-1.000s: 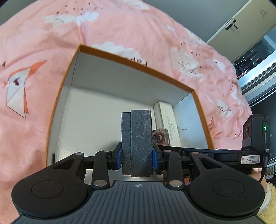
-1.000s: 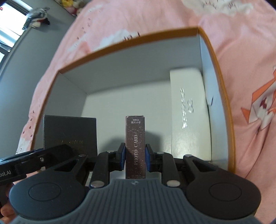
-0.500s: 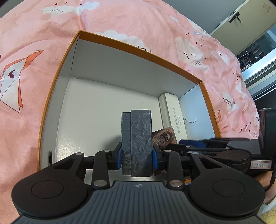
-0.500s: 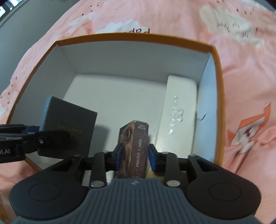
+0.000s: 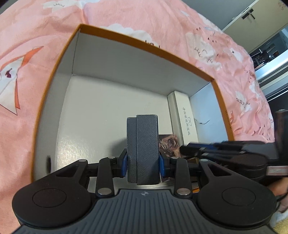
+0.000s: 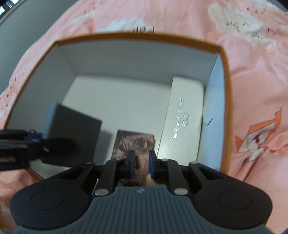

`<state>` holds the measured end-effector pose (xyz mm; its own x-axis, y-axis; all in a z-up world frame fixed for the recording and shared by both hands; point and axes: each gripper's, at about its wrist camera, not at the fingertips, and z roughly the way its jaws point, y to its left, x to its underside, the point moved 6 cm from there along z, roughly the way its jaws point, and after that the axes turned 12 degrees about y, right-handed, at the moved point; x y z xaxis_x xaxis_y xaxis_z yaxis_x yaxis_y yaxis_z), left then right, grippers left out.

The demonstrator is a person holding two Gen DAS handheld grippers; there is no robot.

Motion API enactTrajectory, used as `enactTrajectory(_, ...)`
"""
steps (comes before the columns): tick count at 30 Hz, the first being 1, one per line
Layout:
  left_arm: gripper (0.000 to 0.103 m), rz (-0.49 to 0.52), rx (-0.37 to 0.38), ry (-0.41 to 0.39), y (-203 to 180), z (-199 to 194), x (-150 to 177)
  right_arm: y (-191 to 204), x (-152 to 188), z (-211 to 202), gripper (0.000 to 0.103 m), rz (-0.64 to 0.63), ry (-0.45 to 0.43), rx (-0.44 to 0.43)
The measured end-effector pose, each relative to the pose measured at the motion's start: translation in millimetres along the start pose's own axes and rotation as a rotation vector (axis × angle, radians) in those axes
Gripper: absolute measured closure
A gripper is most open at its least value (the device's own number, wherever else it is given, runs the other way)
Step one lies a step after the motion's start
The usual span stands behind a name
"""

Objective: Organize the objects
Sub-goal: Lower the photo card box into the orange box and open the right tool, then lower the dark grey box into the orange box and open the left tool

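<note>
An orange-rimmed white carton (image 5: 144, 48) lies open on the bed. My left gripper (image 5: 143, 162) is shut on a dark grey textured box (image 5: 142, 149), held upright over the carton floor; the same box (image 6: 72, 129) shows at the left of the right wrist view. A brown photo card box (image 6: 135, 140) lies flat on the carton floor beside a long white box (image 6: 183, 111). My right gripper (image 6: 141, 160) hovers just above the card box. Its jaws are closing, a narrow gap stays between them and nothing is pressed. The card box (image 5: 169, 144) peeks out behind the grey box.
A pink sheet (image 5: 36, 45) with cloud and bird prints surrounds the carton (image 6: 144, 36). The long white box (image 5: 185, 117) lines the carton's right wall. The carton floor at left and centre is bare. A pale cabinet (image 5: 261, 16) stands beyond the bed.
The right gripper let go of the photo card box, which went from upright in the jaws to flat on the carton floor. The left gripper kept its grip on the grey box.
</note>
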<state>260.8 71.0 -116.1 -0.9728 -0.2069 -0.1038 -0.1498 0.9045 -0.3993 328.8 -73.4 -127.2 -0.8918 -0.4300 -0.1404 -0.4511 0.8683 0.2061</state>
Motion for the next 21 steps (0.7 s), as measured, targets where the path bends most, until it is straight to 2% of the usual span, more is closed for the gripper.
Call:
enactTrajectory(5,0.066,-0.026,0.065,0.054,-3,13,-1,-2,1,-11,0.083,-0.006,-0.038,0.016)
enactTrajectory(8,0.065,-0.031,0.060,0.109,-2,20,-2,-3,2,-10,0.083,-0.006,-0.040,0.015)
enactTrajectory(12,0.060,-0.021,-0.004,0.146,2,28,-3,-3,1,-9,0.081,-0.001,-0.047,0.011)
enactTrajectory(15,0.046,0.019,-0.077,0.122,2,24,-2,-4,0,-10,0.078,-0.009,-0.055,0.016)
enactTrajectory(21,0.045,0.069,-0.145,0.091,2,10,-3,-3,-4,-9,0.077,-0.036,-0.059,0.016)
